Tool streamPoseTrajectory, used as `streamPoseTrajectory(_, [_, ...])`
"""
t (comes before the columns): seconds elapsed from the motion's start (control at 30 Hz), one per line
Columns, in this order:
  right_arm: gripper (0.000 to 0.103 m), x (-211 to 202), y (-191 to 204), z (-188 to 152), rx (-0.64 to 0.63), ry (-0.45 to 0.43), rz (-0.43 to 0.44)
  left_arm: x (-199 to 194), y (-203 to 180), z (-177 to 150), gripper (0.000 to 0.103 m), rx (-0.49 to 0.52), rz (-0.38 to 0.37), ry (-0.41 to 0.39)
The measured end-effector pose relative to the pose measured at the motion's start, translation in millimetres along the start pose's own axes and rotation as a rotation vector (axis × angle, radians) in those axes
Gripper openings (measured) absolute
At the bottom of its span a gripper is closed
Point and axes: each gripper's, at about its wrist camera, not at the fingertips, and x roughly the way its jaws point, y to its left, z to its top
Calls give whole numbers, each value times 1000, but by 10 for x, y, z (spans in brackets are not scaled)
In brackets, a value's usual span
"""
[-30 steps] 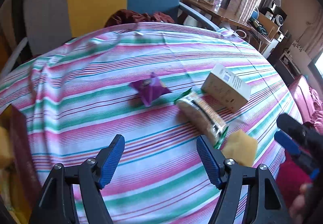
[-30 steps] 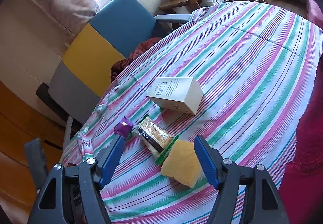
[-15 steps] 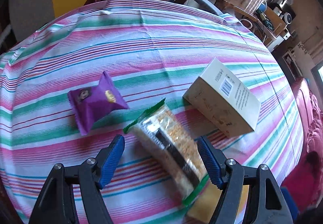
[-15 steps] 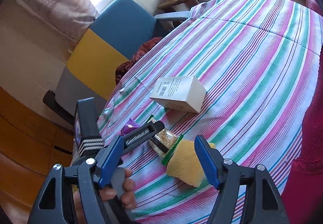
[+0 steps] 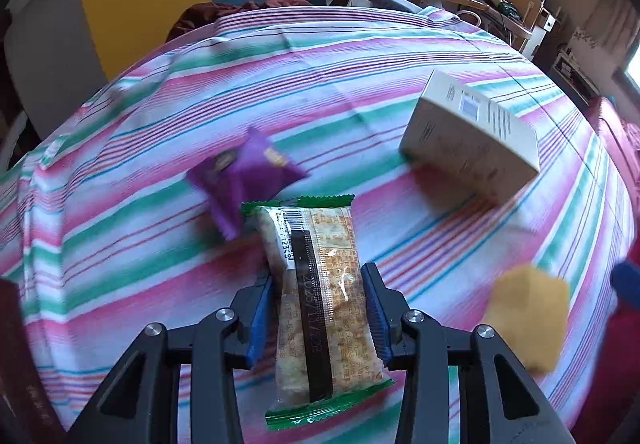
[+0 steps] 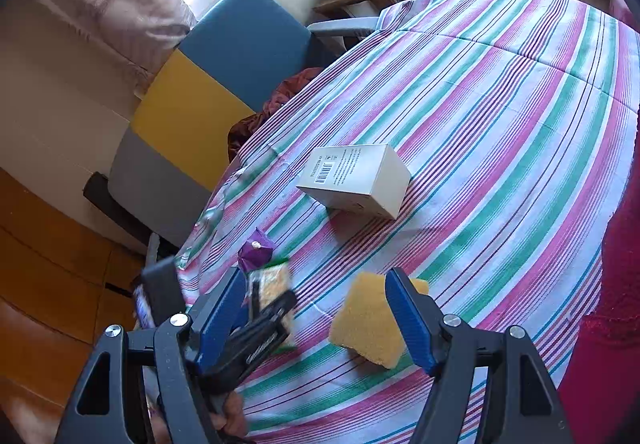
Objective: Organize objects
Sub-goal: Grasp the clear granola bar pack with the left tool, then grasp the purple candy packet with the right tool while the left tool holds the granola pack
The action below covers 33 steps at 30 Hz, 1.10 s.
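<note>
- Closing around the cracker packet [image 5: 320, 284], the left gripper [image 5: 318, 308] has its blue pads at both long sides of the clear, green-edged wrapper, which stands between the jaws with its far end pointing away from the camera.
- Whether the packet still touches the striped tablecloth [image 5: 360, 83] cannot be told from the left wrist view; the scene behind it is blurred.
- Just beyond the packet's far left corner lies the purple snack pouch [image 5: 248, 171], its near edge hidden behind the wrapper.
- Far right of the packet, well apart from it, the white carton [image 5: 472, 139] rests on a broad face, barcode label upward.
- Near right, the yellow sponge [image 5: 528, 320] sits close to the cloth's edge.
- In the right wrist view, the right gripper [image 6: 316, 320] hovers with its jaws standing wide and nothing pressed between them; the sponge shows between the two blue fingers [image 6: 408, 320], farther off on the cloth, partly covered by the right-hand one.
- From that view the left gripper appears at the near left with the packet in it, and part of a hand [image 6: 230, 412] shows below it.
- A blue, yellow and grey chair [image 6: 208, 83] stands at the table's far left side.
</note>
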Motion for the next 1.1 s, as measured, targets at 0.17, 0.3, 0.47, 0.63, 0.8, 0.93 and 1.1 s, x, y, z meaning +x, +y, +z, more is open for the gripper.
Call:
streamPoseTrajectory(0.17, [74,33,38,-17,-24,16,-15,-200,235,-352,42,-34,-7,-16])
streamPoseTrajectory(0.3, [74,66,120,-44,-71,31,-38,-384,322,-690,43,-28,-5,-37])
streamPoseTrajectory(0.47, [74,122,238,-110,-146,63,-68,-533,393,-970,42,-15,-7,-75])
streamPoseTrajectory(0.63, [74,204,343,-179,-214,98,-100,-600,464,-1131,42,-15,-13,-128])
streamPoseTrajectory(0.8, [74,296,405,-242,-254,136,-136,-591,424,-1215,44,21,16,-181])
streamPoseTrajectory(0.93, [74,365,434,-279,-273,158,-164,-602,411,-1261,45,35,25,-210])
streamPoseTrajectory(1.1, [74,424,440,-307,-283,192,-182,-606,401,-1297,45,49,31,-236])
